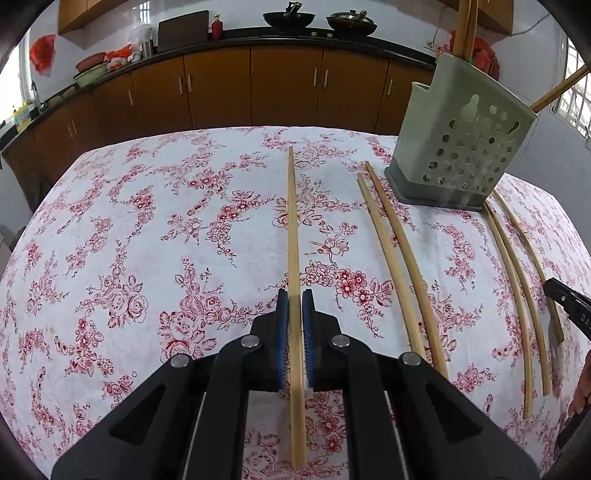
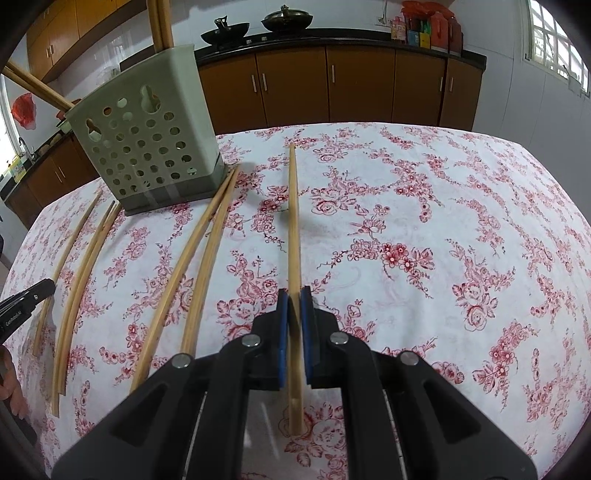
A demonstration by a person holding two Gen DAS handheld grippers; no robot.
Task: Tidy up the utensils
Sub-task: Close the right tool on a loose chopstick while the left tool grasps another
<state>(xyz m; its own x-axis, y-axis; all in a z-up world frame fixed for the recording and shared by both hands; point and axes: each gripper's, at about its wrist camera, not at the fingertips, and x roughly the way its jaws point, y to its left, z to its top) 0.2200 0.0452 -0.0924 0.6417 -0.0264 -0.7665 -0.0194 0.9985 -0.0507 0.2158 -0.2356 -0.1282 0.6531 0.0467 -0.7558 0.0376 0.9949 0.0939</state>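
Observation:
My left gripper is shut on a bamboo chopstick that points away across the floral tablecloth. My right gripper is likewise shut on another chopstick. A pale green perforated utensil holder stands between the two hands at the back, with chopsticks standing up out of it. A loose pair of chopsticks lies right of my left gripper, and another pair lies further right. The right gripper's tip shows at the edge of the left wrist view.
The tablecloth-covered table ends at a far edge before brown kitchen cabinets. Two black woks sit on the counter. A person's fingers show at the right edge.

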